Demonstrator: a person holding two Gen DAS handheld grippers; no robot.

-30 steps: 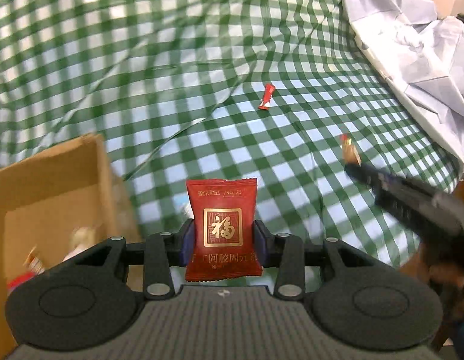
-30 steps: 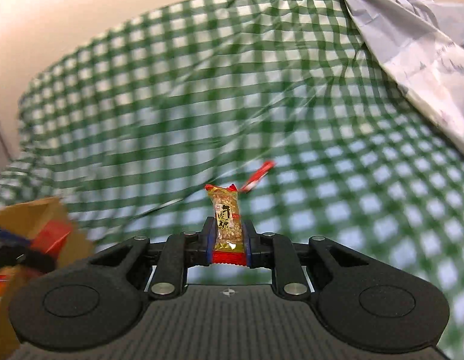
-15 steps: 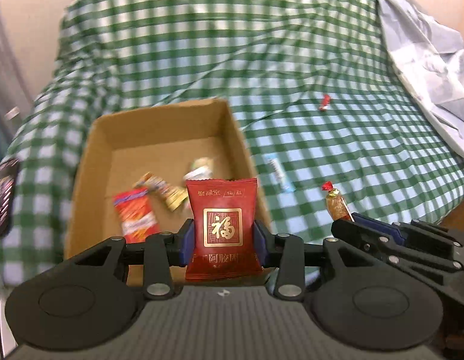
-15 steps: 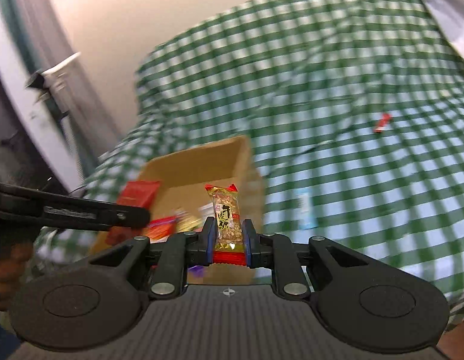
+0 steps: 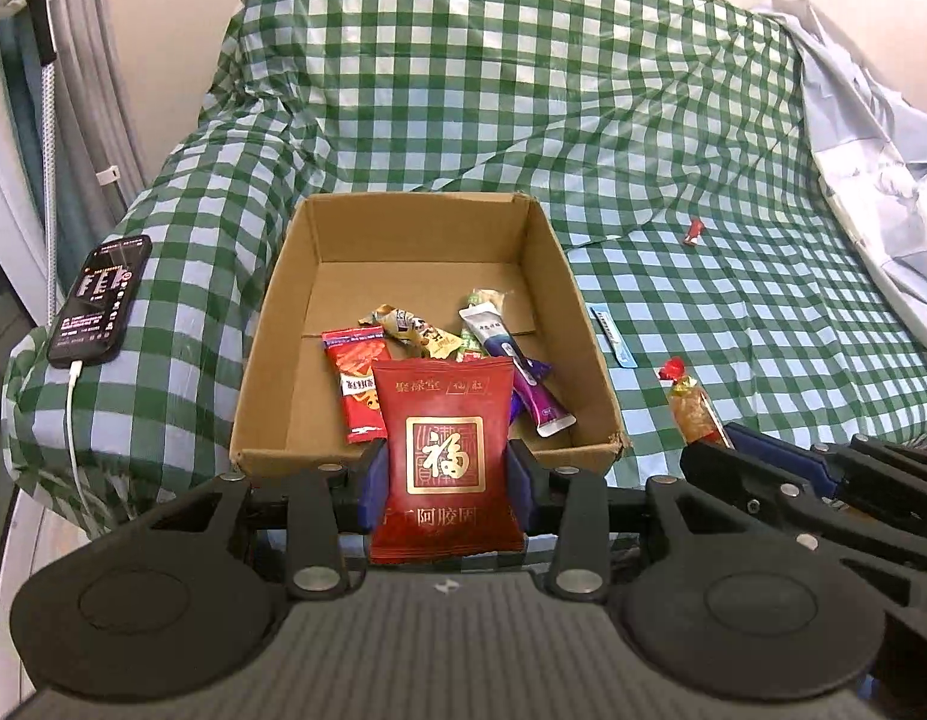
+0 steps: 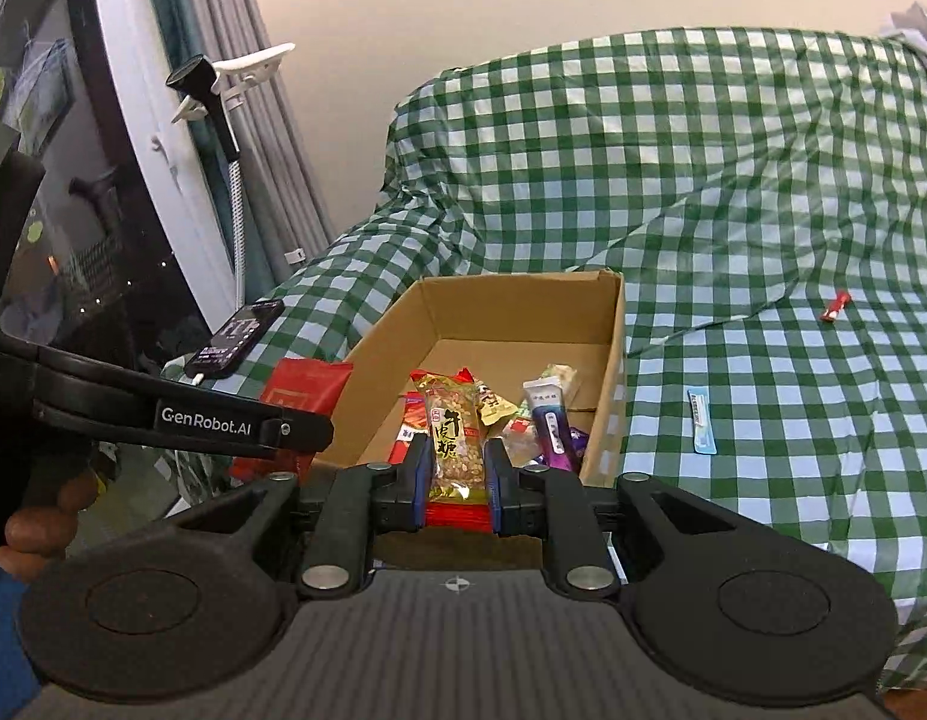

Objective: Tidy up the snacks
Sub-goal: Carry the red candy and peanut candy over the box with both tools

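My left gripper [image 5: 444,477] is shut on a dark red snack packet [image 5: 445,450] with a gold square emblem, held just in front of the near rim of an open cardboard box [image 5: 271,300]. The box holds several snack packets [image 5: 358,384]. My right gripper [image 6: 457,483] is shut on a clear peanut candy bar [image 6: 456,438] with red ends, near the box's front corner [image 6: 610,360]. The right gripper with its candy also shows in the left wrist view [image 5: 697,414]. The left gripper and red packet [image 6: 304,393] show at left in the right wrist view.
The box sits on a bed under a green checked cloth [image 5: 523,90]. A blue-white sachet [image 5: 612,336] and a small red candy [image 5: 693,231] lie on the cloth right of the box. A phone [image 5: 100,300] on a cable lies left of it. White fabric [image 5: 871,168] lies at right.
Both grippers have swung left from the open cloth and pulled back to the box, each keeping its snack. The box went from the frame's left edge to the centre.
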